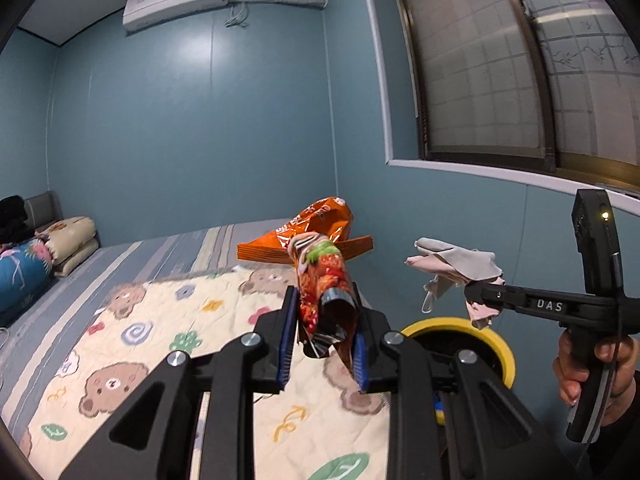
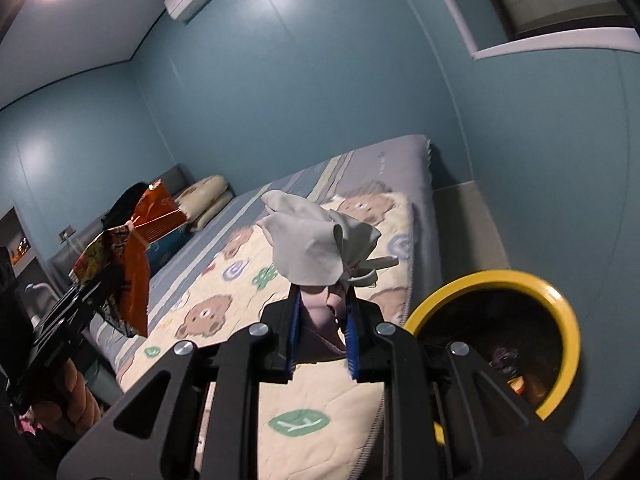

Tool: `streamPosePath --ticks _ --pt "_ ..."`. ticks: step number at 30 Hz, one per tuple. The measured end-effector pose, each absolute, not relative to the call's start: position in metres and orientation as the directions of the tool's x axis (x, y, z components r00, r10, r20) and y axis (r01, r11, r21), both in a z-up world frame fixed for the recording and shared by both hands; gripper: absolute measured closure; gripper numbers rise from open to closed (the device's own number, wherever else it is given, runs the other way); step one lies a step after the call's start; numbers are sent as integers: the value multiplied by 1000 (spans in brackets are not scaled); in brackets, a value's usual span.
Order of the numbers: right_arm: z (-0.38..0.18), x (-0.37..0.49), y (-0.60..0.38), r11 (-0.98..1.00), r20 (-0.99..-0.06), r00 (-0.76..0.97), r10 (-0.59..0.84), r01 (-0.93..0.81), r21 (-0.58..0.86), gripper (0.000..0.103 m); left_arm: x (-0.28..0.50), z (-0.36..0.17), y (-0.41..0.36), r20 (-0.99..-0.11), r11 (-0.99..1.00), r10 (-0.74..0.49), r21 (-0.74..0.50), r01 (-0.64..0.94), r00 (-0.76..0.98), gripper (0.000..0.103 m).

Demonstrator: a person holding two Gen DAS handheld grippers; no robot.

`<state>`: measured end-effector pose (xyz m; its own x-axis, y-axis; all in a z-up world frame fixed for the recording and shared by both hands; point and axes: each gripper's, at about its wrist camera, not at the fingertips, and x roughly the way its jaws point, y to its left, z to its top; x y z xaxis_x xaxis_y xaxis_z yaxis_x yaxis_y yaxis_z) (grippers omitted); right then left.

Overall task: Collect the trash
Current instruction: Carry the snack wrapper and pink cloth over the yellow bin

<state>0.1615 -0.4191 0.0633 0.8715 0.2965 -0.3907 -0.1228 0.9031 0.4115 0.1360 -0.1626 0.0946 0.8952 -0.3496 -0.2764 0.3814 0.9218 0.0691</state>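
My left gripper [image 1: 324, 344] is shut on crumpled snack wrappers [image 1: 326, 280], a red one in the jaws and an orange one [image 1: 316, 228] behind it, held above the bed. It also shows at the left of the right wrist view [image 2: 120, 276]. My right gripper [image 2: 322, 336] is shut on a wad of grey and pink tissue with a face mask [image 2: 316, 248]. It shows in the left wrist view [image 1: 476, 300] right of the wrappers, above the yellow-rimmed bin [image 1: 504, 354]. The bin [image 2: 560, 304] stands on the floor by the bed's corner, with trash inside.
The bed carries a cream bear-print quilt [image 1: 160, 344] over a striped blue sheet [image 2: 416, 160]. Folded bedding and pillows [image 1: 68, 244] lie at the head end. Blue walls, a window [image 1: 520, 80] and an air conditioner [image 1: 176, 0] surround the bed.
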Motion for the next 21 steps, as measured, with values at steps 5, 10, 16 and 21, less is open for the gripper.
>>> streamPosePath --ticks 5,10,16,21 --pt "64 156 -443 905 -382 891 247 -71 419 85 139 100 -192 -255 905 -386 83 418 886 81" --pt "61 153 -466 902 -376 904 201 -22 430 85 149 98 -220 -252 888 -421 83 453 872 80" --pt "61 153 -480 911 -380 916 128 43 410 85 167 92 -248 -281 869 -450 79 488 848 80" --pt "45 160 -490 904 -412 904 114 78 421 85 199 68 -274 -352 861 -461 46 507 815 80"
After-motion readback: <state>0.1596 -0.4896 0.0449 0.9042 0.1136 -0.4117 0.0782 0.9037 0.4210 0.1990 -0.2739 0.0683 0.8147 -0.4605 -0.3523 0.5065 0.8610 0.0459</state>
